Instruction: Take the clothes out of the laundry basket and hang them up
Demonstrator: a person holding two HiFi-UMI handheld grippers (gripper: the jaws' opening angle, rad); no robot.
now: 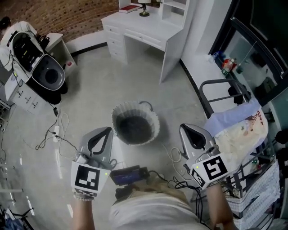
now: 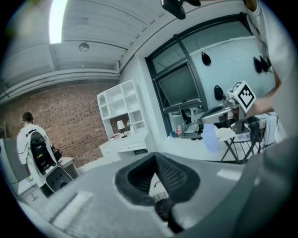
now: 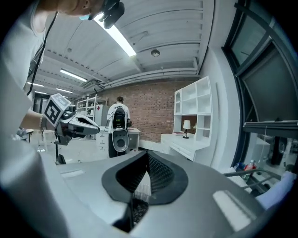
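Head view: the laundry basket [image 1: 155, 122] stands on the floor straight ahead, between both grippers and nearer the left gripper [image 1: 107, 131], whose tip is just beside its rim. Both the left and the right gripper [image 1: 183, 128] have their jaws pressed together on nothing. Clothes [image 1: 240, 134] drape the rack [image 1: 220, 83] at right.

- One laundry basket [image 1: 135, 123], in the middle.
- Two grippers: left gripper [image 1: 108, 130], right gripper [image 1: 182, 127].
- One white desk [image 1: 144, 31], far.
- One lamp [image 1: 144, 9].
- One drying rack [image 1: 216, 83], right.

place: lab staged as a room | evidence: brick wall [image 3: 153, 107], white desk [image 1: 148, 27], shelf unit [image 2: 118, 107], floor cables [image 1: 53, 134]
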